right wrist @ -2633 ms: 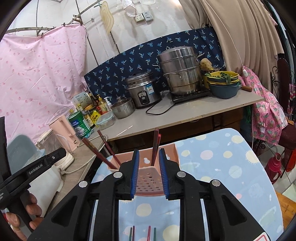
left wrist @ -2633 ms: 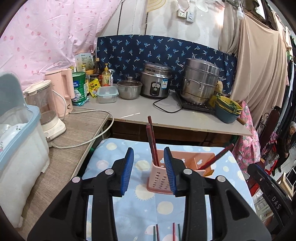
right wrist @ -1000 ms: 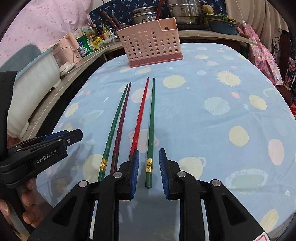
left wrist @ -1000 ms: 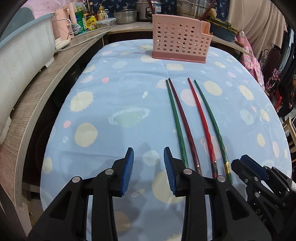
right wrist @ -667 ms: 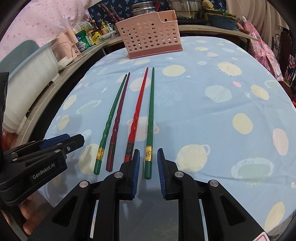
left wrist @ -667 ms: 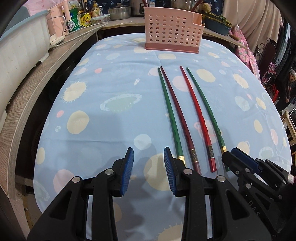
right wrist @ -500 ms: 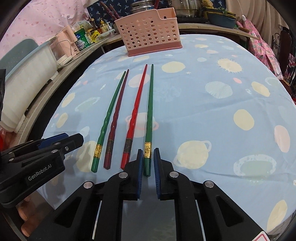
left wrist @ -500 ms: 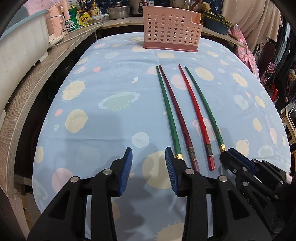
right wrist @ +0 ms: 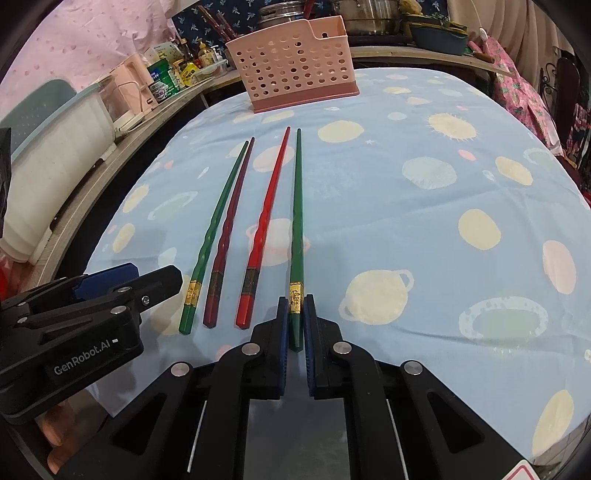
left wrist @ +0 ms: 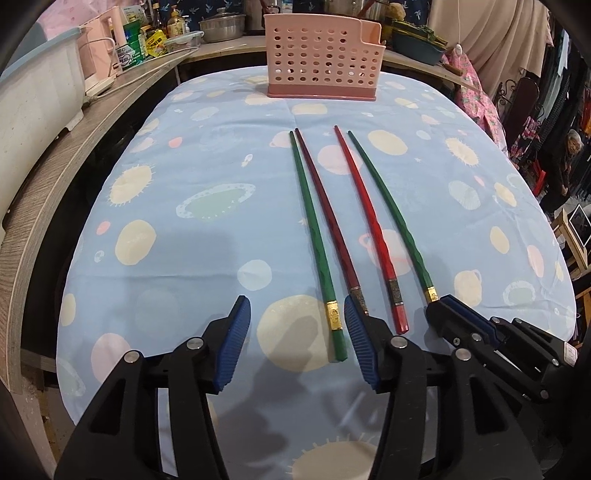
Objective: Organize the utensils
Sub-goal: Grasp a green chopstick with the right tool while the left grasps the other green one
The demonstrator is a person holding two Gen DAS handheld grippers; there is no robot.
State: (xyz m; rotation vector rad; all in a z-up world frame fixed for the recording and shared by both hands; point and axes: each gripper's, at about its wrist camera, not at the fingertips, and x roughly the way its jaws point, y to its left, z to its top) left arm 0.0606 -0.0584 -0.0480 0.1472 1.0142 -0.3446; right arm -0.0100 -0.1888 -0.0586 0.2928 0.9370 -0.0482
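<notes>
Four chopsticks lie side by side on the blue spotted tablecloth (left wrist: 184, 258): a green one (left wrist: 312, 236), a dark red one (left wrist: 328, 221), a red one (left wrist: 365, 221) and a second green one (left wrist: 391, 221). My left gripper (left wrist: 295, 306) is open and its jaws are opening; the left green chopstick's near end lies between them, untouched. My right gripper (right wrist: 296, 301) is closing, its pads pressing on the near end of the right green chopstick (right wrist: 296, 214). A pink perforated basket (left wrist: 321, 55) stands at the table's far end.
A wooden counter (left wrist: 55, 166) runs along the left, with a white bin (left wrist: 33, 96), a pink kettle and cans. Pots and a blue bowl stand on the back counter. Dark red chopsticks (right wrist: 214, 22) stick up from the basket. A hand (right wrist: 55, 435) holds the left gripper.
Both grippers came down from the basket to the near ends of the chopsticks. The right jaws closed onto the right green chopstick. The left jaws widened around the left green one.
</notes>
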